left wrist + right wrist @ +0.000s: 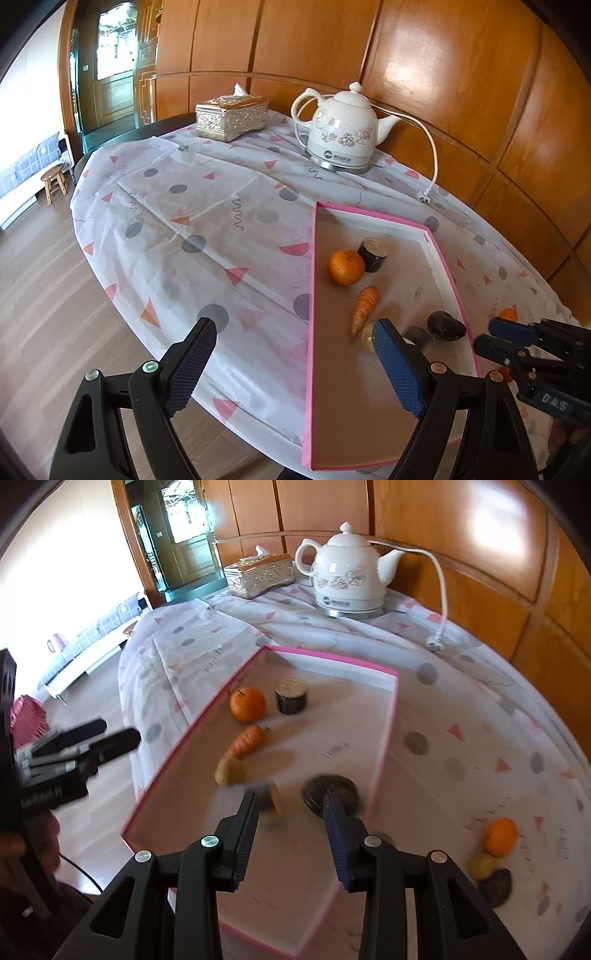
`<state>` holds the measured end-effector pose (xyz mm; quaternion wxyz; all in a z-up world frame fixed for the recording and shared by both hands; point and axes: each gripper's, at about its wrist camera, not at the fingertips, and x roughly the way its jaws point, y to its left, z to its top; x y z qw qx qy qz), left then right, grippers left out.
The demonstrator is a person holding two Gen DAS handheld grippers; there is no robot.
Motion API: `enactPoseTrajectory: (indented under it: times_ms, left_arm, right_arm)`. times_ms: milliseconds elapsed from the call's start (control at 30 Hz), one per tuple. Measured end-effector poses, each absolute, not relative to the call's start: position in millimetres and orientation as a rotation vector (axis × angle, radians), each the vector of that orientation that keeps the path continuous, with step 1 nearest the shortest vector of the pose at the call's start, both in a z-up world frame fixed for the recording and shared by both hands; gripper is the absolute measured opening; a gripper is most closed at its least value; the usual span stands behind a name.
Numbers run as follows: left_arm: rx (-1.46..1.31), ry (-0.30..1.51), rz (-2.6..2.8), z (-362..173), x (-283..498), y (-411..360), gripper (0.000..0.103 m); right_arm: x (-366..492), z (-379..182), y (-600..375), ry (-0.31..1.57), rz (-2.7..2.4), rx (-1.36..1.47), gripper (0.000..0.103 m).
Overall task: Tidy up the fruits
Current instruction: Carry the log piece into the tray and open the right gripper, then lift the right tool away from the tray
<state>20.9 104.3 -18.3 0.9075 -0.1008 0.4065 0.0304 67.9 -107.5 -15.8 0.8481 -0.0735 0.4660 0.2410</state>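
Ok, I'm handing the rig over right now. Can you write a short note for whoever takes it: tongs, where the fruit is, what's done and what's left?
Left tongs: wide open, empty, over the near end of the pink tray.
Right tongs: partly open, nothing gripped, over the tray's near right part.
In the tray: an orange, a carrot, a yellowish fruit, a dark round fruit, a dark cylinder and a blurred piece by the right tongs.
Left to do: an orange, a small yellow fruit and a dark fruit lie on the tablecloth, right of the tray.
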Motion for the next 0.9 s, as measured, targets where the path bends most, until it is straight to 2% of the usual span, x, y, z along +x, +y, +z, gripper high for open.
enactPoseTrajectory:
  times_ms: [633, 900]
  left_arm:
    - [-0.084, 0.824, -0.037, -5, 18, 55, 0.087]
    - [-0.03, 0.819, -0.089, -3, 19, 29, 0.087]
  right_arm:
    - [28, 1, -188, 0.914, 0.324, -0.182, 0.038]
    - [22, 5, -237, 0.915, 0.211, -0.157, 0.042]
